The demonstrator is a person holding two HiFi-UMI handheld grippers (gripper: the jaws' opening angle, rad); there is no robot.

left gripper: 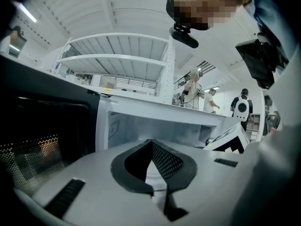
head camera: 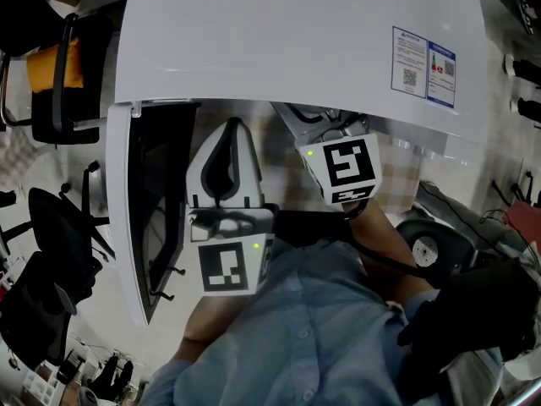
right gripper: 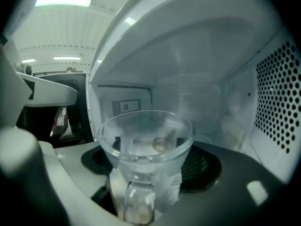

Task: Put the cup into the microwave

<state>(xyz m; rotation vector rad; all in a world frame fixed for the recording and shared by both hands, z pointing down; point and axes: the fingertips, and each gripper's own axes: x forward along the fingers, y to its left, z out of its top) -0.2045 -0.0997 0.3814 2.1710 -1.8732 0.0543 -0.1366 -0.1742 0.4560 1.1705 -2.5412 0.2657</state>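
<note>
White microwave [right gripper: 188, 46] walls close round the right claw [right gripper: 151, 160], clamped on the glass cup [right gripper: 146, 138] between its jaws; lower it level before letting go, with the left claw [left gripper: 151, 142] pinched together and empty to its left.

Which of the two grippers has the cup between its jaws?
The right gripper: the clear cup stands between its jaws, inside the microwave. The left gripper has its jaws together with nothing between them.
</note>
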